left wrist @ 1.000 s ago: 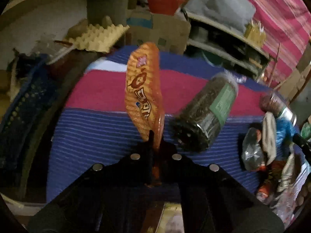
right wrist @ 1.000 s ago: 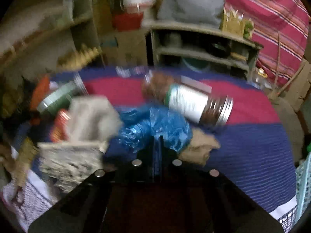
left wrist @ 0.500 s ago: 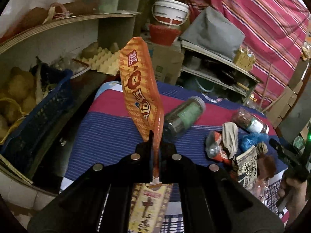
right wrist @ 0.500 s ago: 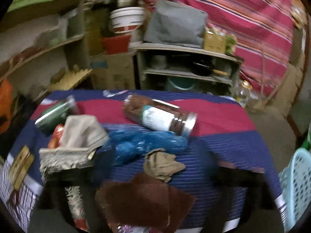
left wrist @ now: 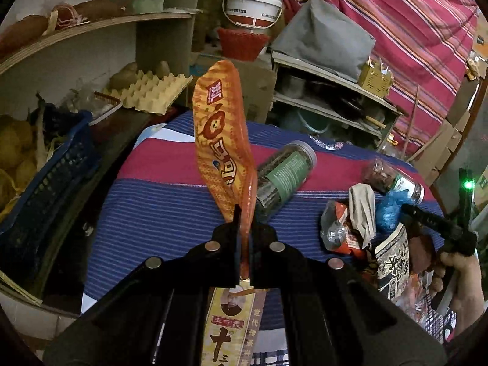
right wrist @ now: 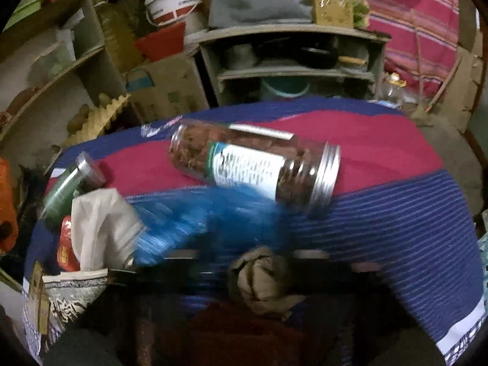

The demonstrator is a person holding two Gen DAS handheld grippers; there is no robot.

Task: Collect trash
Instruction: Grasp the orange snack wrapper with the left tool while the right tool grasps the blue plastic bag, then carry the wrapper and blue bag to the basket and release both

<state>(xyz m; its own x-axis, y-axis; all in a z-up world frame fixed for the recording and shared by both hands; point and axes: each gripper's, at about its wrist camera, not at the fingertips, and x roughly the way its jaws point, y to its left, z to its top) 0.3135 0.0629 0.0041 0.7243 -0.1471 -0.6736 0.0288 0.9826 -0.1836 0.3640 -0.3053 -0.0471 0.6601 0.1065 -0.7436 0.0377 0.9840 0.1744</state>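
Note:
My left gripper (left wrist: 244, 213) is shut on an orange snack wrapper (left wrist: 224, 143), which stands upright above the striped tablecloth (left wrist: 158, 201). In the left wrist view my right gripper (left wrist: 411, 210) shows at the far right, held in a hand beside a blue plastic bag (left wrist: 389, 206). In the right wrist view the image is blurred; a dark smear of the gripper (right wrist: 247, 271) spans wide across the blue bag (right wrist: 213, 222) and a crumpled brown paper (right wrist: 262, 274). A white tissue (right wrist: 97, 222) lies to the left.
Two jars lie on the cloth: a green-labelled one (left wrist: 283, 174) and a brown-filled one (right wrist: 256, 164). A patterned box (left wrist: 392, 262) and a red packet (left wrist: 341, 213) sit by the pile. Shelves (right wrist: 292, 58), an egg tray (left wrist: 149, 88) and a blue basket (left wrist: 39, 177) surround the table.
My left gripper lifted the orange wrapper up and back from the table. My right gripper, shut over the blue bag a second ago, spread wide and moved closer to the bag and brown paper.

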